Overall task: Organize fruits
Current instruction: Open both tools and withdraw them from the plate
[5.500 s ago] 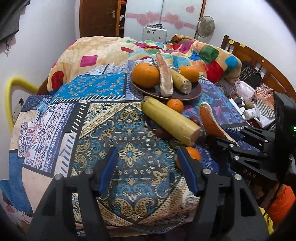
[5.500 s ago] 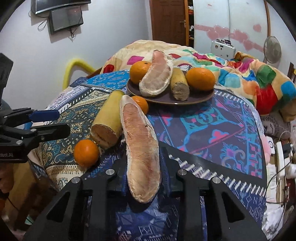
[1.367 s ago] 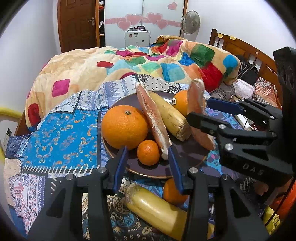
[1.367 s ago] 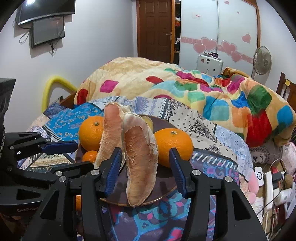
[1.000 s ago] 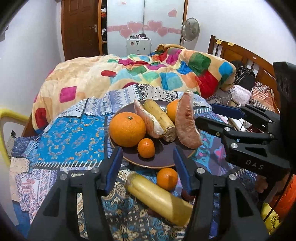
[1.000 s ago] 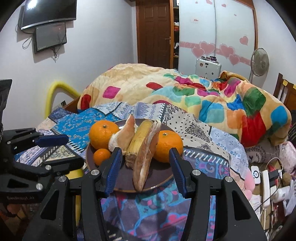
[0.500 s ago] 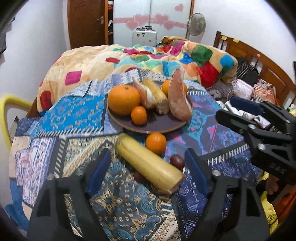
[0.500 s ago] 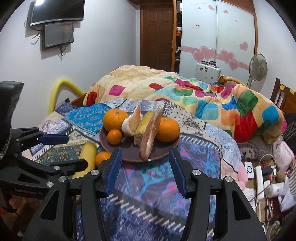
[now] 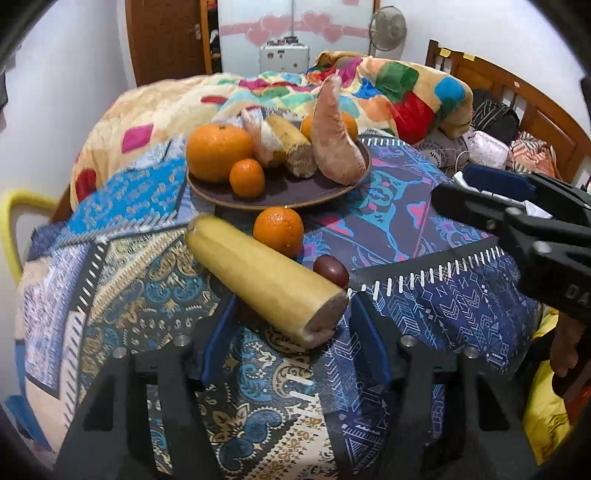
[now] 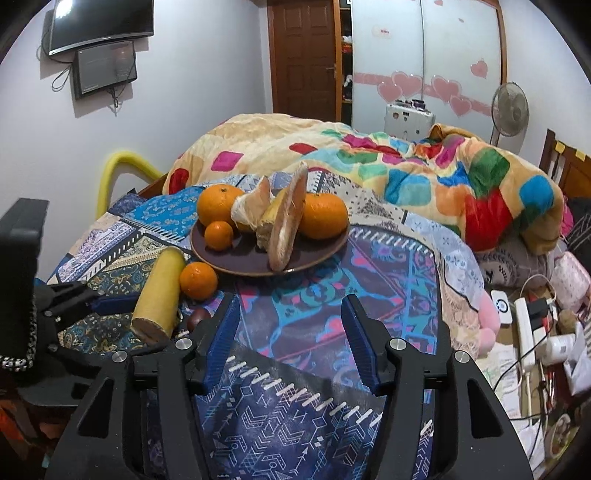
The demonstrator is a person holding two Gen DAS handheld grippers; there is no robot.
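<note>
A bedroom with pale lilac walls: a dark wooden door stands beside a white wardrobe decorated with pink hearts. A dark television hangs high on the left wall above a smaller screen. A standing fan sits near the wooden headboard. A patchwork quilt is heaped at the bed's far edge; patterned blue cloth covers the near side.

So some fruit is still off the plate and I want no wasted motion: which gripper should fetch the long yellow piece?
Probably left. The left gripper is open with the long yellow piece's cut end already between its fingers. The right gripper is also open but faces bare cloth below the plate.
</note>
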